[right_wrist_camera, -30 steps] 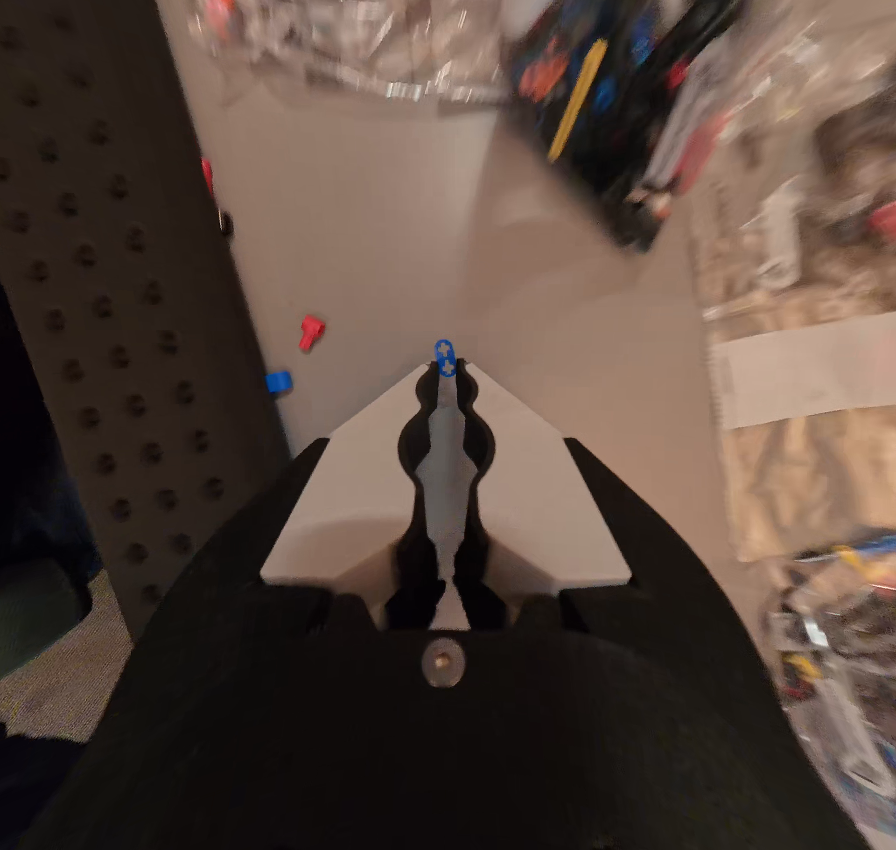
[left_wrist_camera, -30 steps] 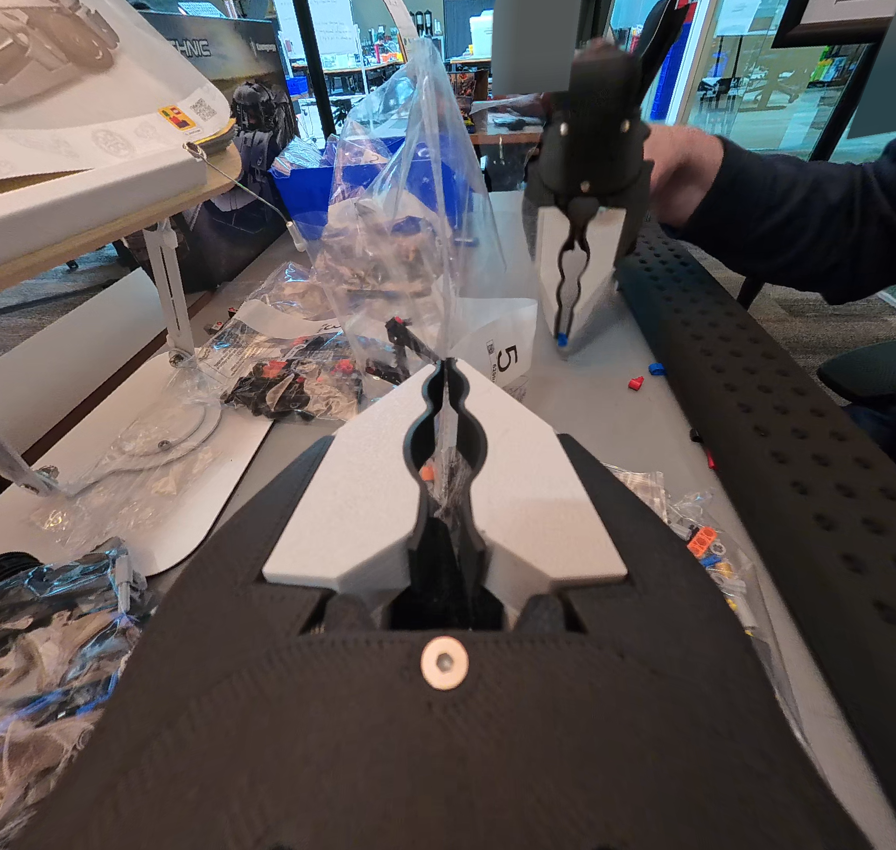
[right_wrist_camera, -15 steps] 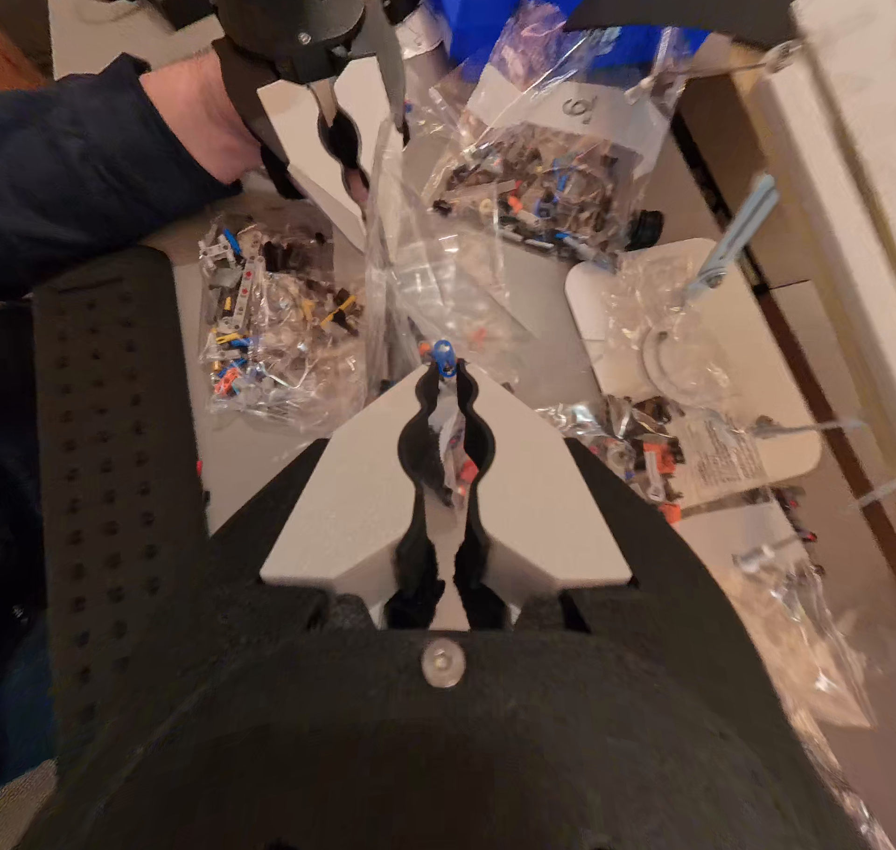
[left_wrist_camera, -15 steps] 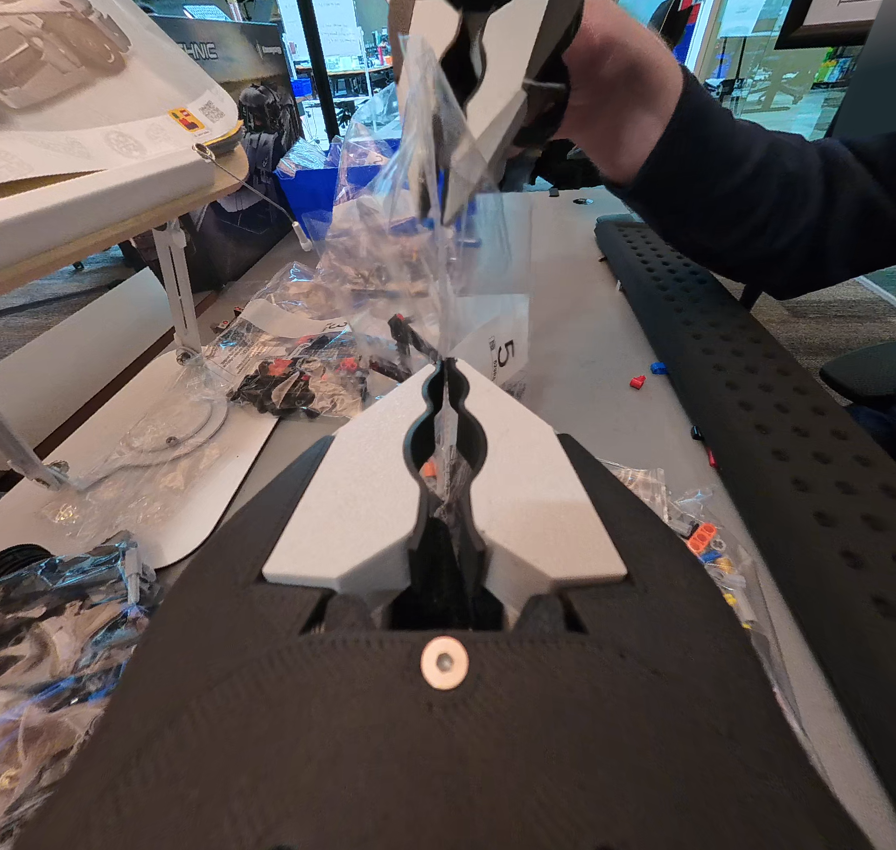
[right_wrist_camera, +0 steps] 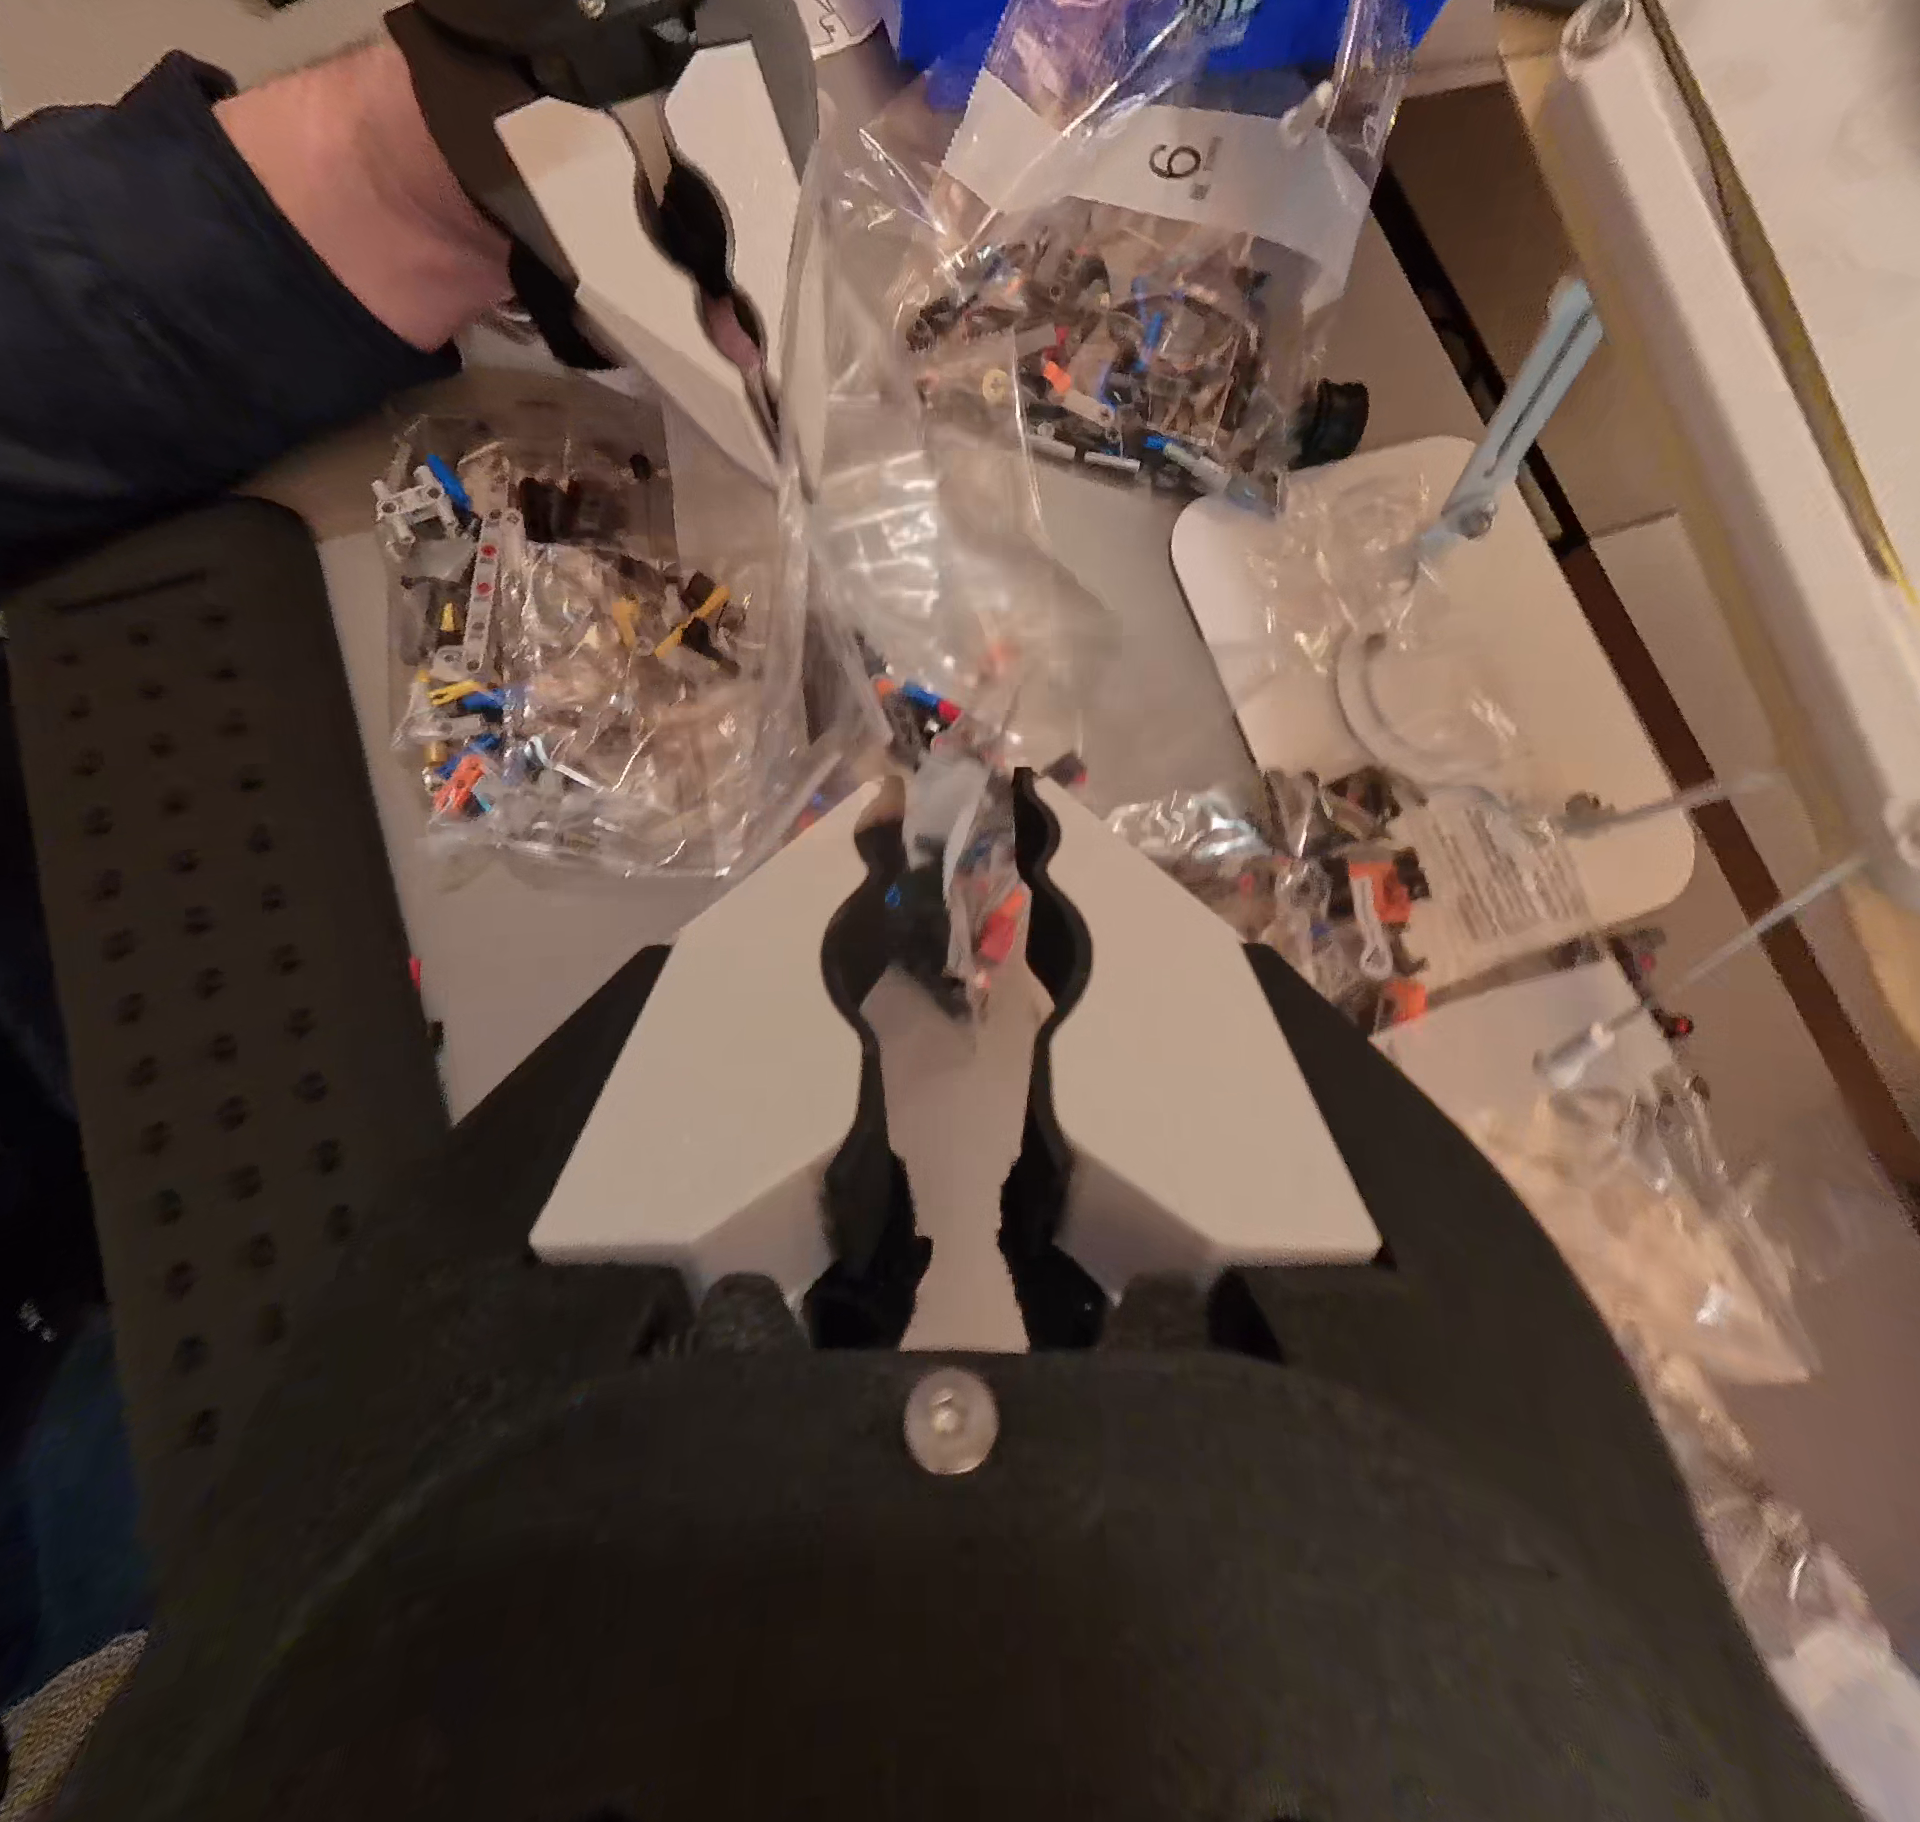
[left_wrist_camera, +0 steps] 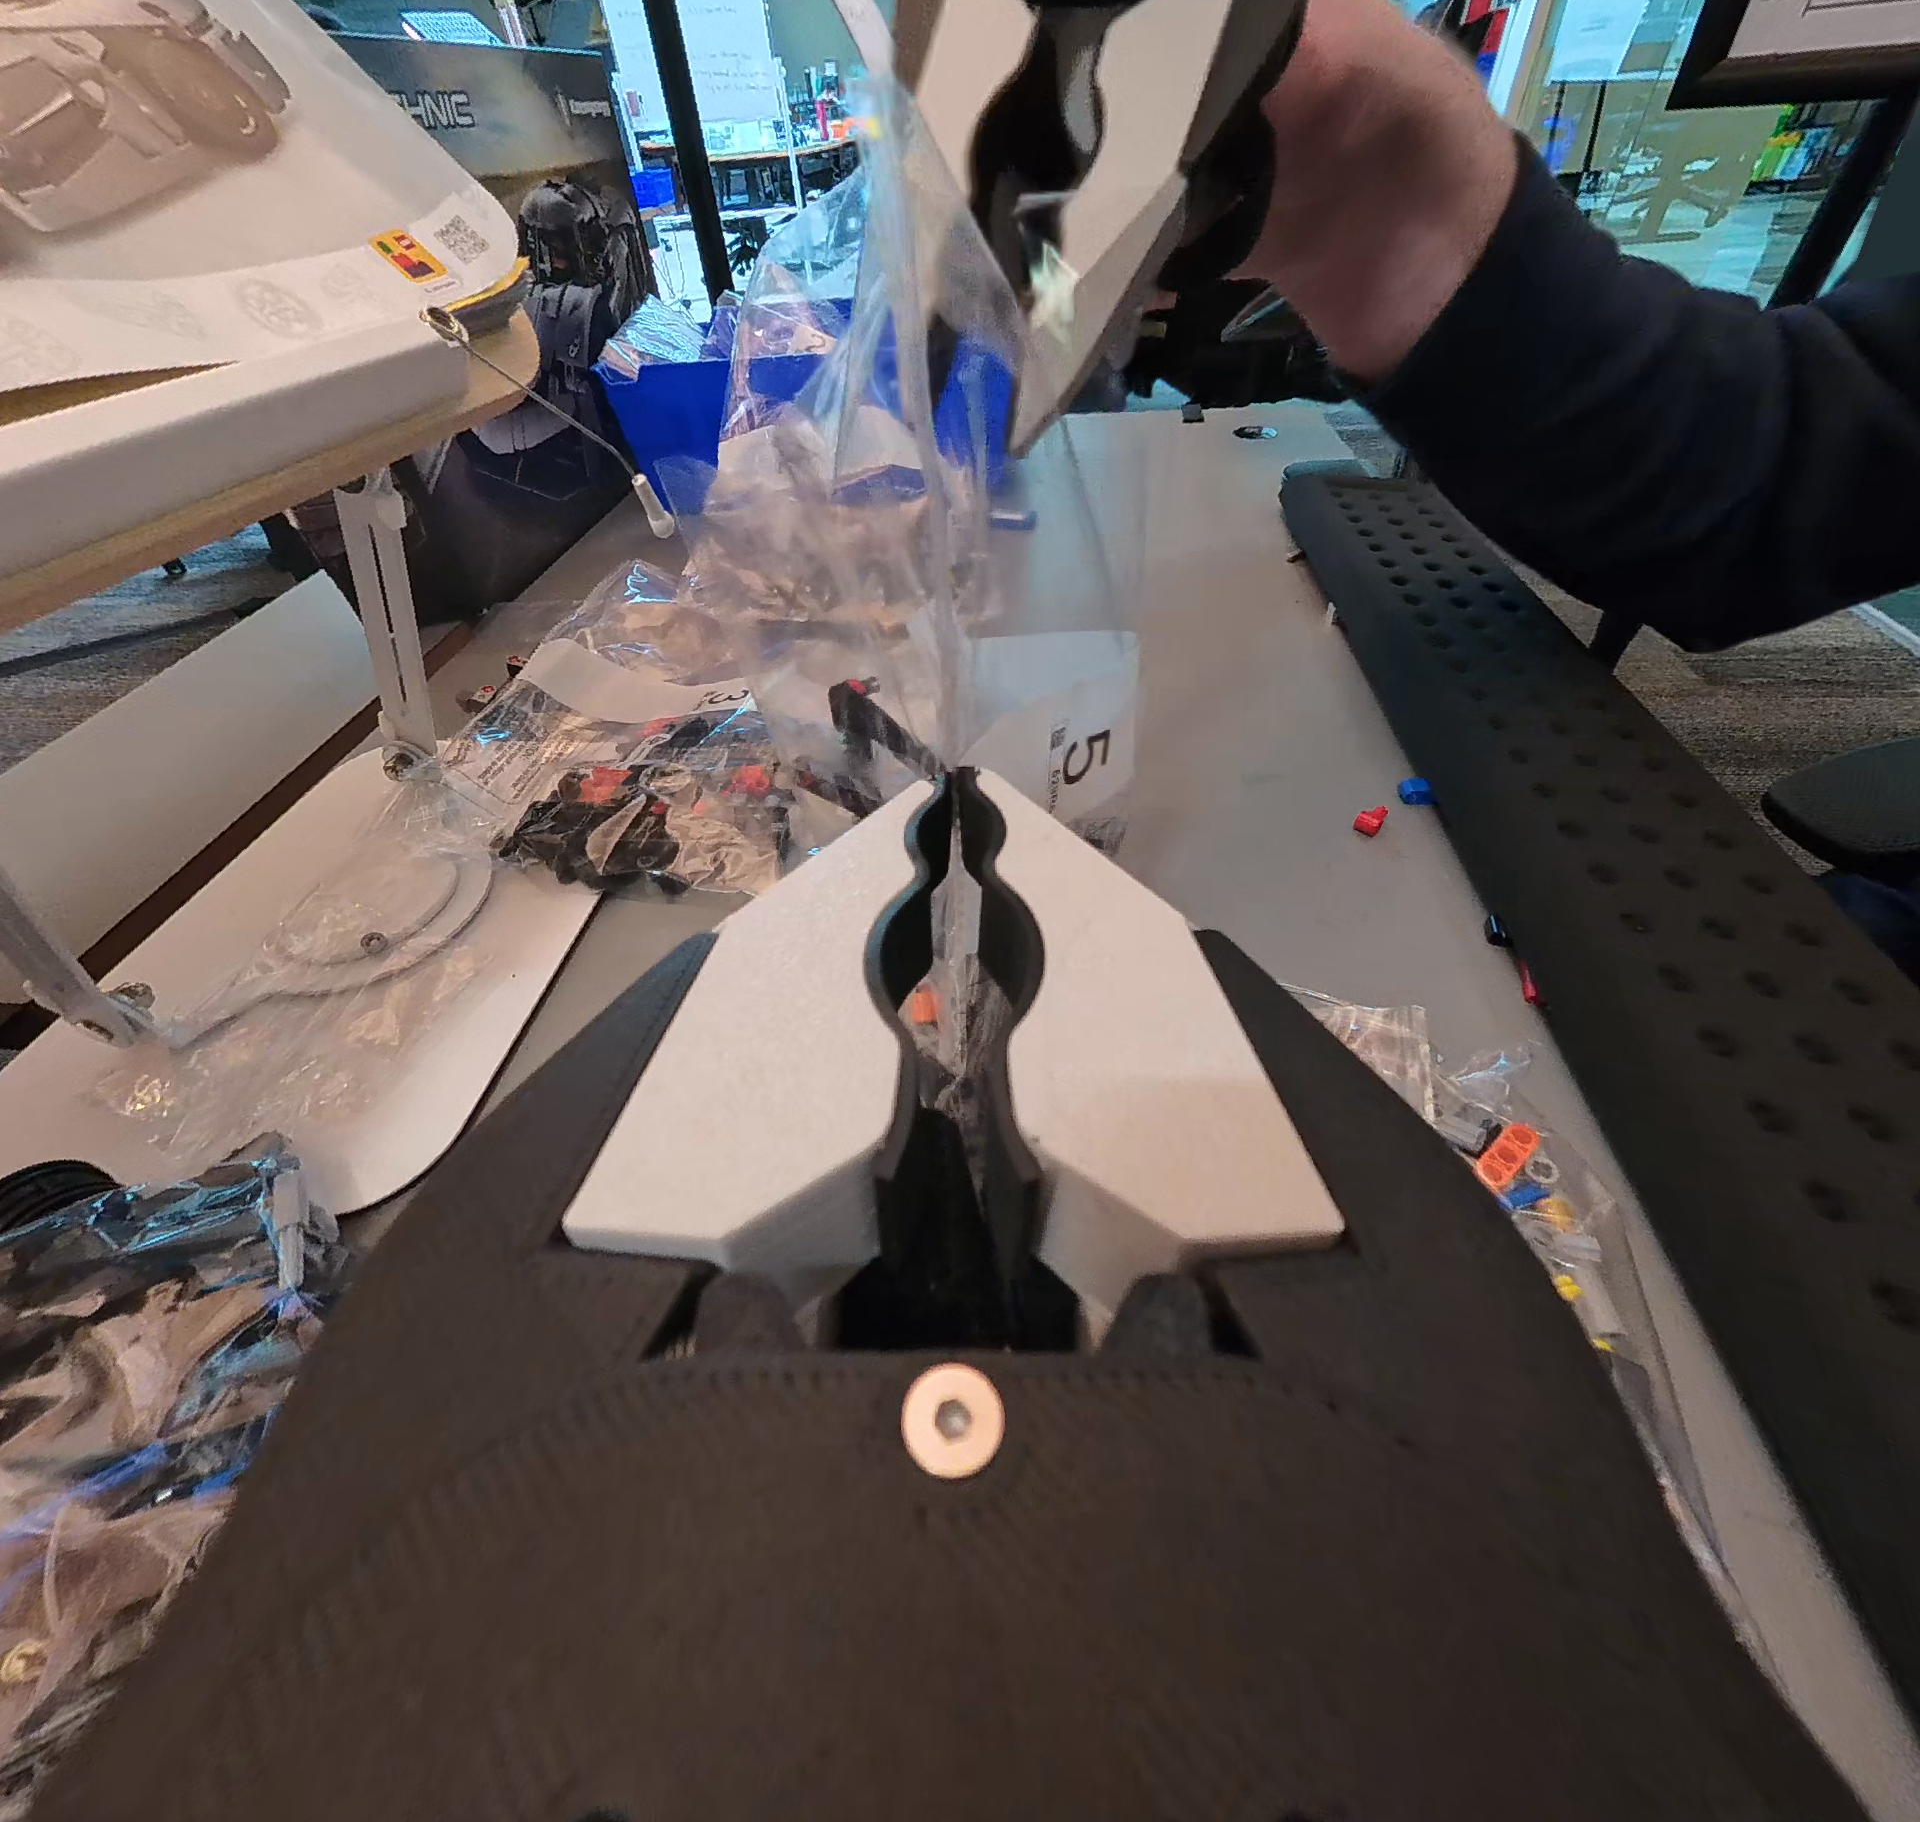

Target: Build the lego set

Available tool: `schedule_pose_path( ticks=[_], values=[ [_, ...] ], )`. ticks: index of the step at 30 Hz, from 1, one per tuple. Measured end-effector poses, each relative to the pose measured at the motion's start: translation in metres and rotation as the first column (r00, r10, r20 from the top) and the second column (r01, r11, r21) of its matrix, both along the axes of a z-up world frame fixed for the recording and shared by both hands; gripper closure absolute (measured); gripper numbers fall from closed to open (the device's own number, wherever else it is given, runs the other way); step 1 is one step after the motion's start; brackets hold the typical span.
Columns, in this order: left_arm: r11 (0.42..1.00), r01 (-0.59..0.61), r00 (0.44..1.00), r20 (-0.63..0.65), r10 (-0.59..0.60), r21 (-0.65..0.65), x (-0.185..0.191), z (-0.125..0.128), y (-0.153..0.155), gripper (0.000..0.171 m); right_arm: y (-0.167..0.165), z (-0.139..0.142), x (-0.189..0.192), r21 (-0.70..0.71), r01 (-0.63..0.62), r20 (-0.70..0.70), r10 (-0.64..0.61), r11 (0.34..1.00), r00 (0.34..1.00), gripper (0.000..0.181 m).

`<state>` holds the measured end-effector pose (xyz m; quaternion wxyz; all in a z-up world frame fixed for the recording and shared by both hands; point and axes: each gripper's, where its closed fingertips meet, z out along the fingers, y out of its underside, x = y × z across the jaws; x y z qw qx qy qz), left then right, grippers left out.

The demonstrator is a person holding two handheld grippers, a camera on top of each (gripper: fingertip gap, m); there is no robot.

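Left gripper (left_wrist_camera: 957, 785) — pinching clear bag (left_wrist_camera: 914, 484).

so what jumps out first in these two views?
The clear plastic bag held upright mid-frame, its lower edge pinched in the left gripper while the open right gripper hangs over its mouth. Around it, the grey table is littered with sealed bags of small parts.

Black hand-held gripper (left_wrist_camera: 954, 785), white angular fingers (left_wrist_camera: 790, 1024), silver screw (left_wrist_camera: 953, 1421), navy sleeve (left_wrist_camera: 1662, 442).
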<state>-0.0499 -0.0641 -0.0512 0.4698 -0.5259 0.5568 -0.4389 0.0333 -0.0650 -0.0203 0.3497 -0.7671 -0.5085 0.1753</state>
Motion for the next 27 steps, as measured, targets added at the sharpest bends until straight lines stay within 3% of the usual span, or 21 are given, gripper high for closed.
schedule_pose_path(
  ticks=[4, 12, 16, 20, 23, 27],
  values=[
    [1.000, -0.001, 1.000, 0.000, 0.001, 0.000, 0.000, 0.000, 0.000, 0.171, -0.031, -0.018, 0.031, -0.040, 0.036, -0.007, -0.037, 0.999, 0.999, 0.165],
    [1.000, -0.004, 1.000, -0.002, 0.004, 0.002, 0.000, 0.000, 0.000, 0.171, -0.128, -0.123, 0.049, -0.360, -0.034, 0.195, 0.111, 0.932, 0.974, 0.157],
    [1.000, -0.005, 1.000, -0.001, 0.005, 0.000, 0.000, 0.000, 0.001, 0.171, -0.145, -0.136, 0.037, -0.414, -0.053, 0.169, 0.134, 0.909, 0.976, 0.158],
    [1.000, -0.004, 1.000, 0.000, 0.004, -0.002, 0.000, 0.000, 0.001, 0.171, -0.151, -0.155, 0.032, -0.404, -0.039, 0.258, 0.155, 0.914, 0.953, 0.160],
    [1.000, -0.003, 1.000, -0.001, 0.003, 0.000, 0.000, 0.000, 0.000, 0.171, -0.147, -0.157, 0.030, -0.365, -0.031, 0.282, 0.142, 0.931, 0.949, 0.172],
    [1.000, -0.001, 1.000, 0.000, 0.001, 0.000, 0.000, 0.000, 0.000, 0.171, -0.140, -0.153, 0.031, -0.336, -0.032, 0.283, 0.133, 0.941, 0.950, 0.173]
  ],
)
